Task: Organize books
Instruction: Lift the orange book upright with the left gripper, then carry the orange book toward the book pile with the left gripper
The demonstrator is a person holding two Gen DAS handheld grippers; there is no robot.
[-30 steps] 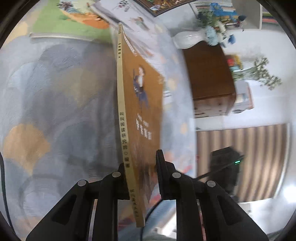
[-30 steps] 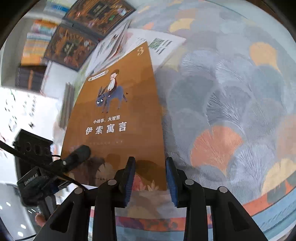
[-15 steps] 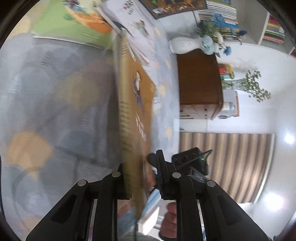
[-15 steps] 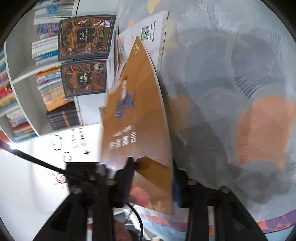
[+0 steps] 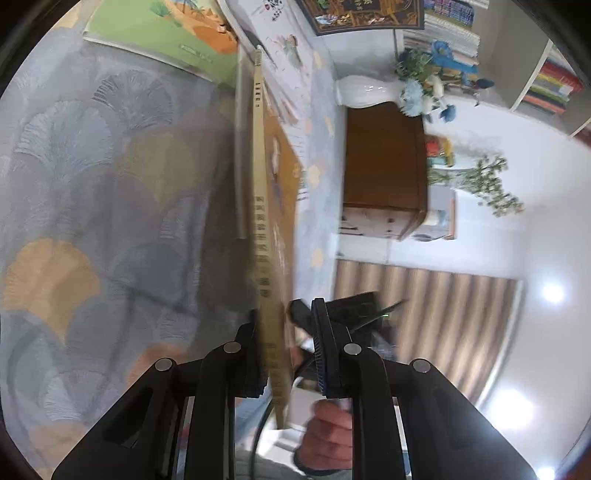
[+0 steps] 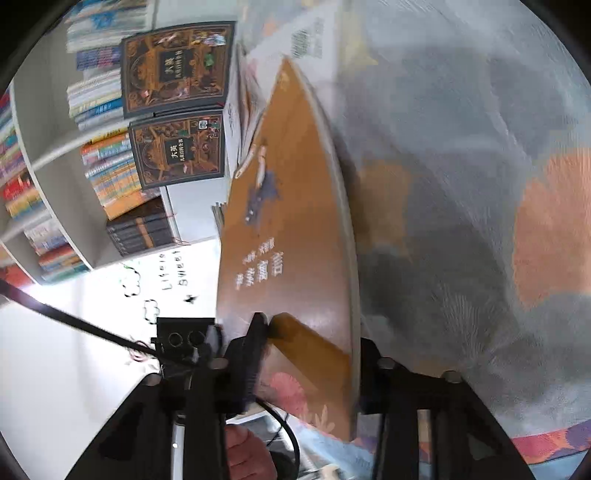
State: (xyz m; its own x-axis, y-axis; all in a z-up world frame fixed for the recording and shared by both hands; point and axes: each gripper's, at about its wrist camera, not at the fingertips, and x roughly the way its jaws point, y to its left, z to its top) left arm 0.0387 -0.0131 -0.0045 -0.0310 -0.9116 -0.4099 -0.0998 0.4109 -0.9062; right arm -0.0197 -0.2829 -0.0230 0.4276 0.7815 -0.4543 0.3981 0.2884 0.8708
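Observation:
An orange-brown book (image 5: 260, 206) with a boy-on-donkey cover (image 6: 291, 206) is tilted up on edge above the patterned tablecloth (image 5: 92, 184). In the left wrist view I see it edge-on, spine facing me, and my left gripper (image 5: 284, 343) is shut on its near end. My right gripper (image 6: 312, 343) is shut on the bottom edge of the same book, one finger (image 6: 256, 332) on the front cover and the other behind it. A person's hand (image 5: 325, 435) shows below the fingers.
A green picture book (image 5: 166, 33) and a white open book (image 5: 280, 44) lie further back on the cloth. Two dark ornate books (image 6: 177, 147) lean against a bookshelf (image 6: 44, 147). A wooden cabinet (image 5: 384, 166) with a white vase (image 5: 365, 90) stands beyond.
The book has tipped from lying nearly flat to standing on edge. My right gripper's fingers have closed in on its bottom edge. Both views have rolled with it.

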